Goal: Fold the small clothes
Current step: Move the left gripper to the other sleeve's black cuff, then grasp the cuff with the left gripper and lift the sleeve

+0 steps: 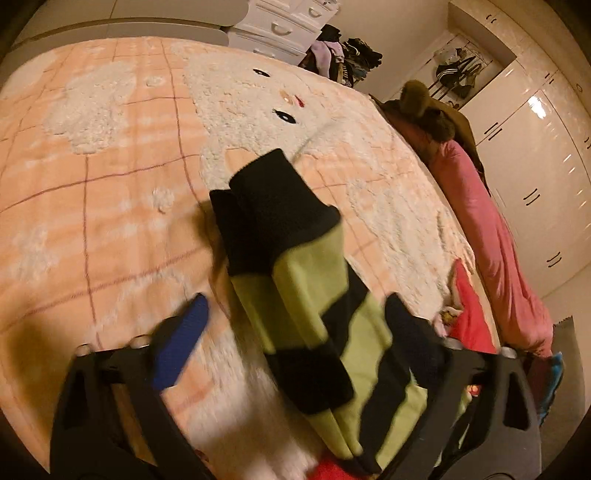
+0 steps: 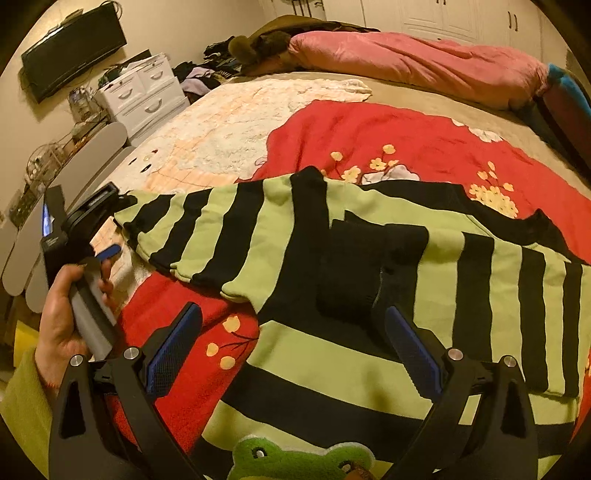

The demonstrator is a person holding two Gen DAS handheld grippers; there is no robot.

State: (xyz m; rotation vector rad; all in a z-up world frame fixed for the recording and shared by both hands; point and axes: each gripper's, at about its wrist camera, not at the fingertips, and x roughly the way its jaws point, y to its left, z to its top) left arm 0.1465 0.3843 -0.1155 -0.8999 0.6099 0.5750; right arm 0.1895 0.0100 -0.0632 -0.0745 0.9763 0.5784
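Where striped sweater lies, red blanket beneath, pink pillow behind.

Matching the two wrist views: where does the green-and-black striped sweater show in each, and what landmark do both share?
Left wrist: the striped sweater runs from centre to the bottom edge, a sleeve lying between the open left claw's fingers.
Right wrist: the sweater spreads across the middle and lower picture, its frog patch at the bottom edge.
Shared landmark: the white drawer chest, top centre on the left wrist, upper left on the right wrist.
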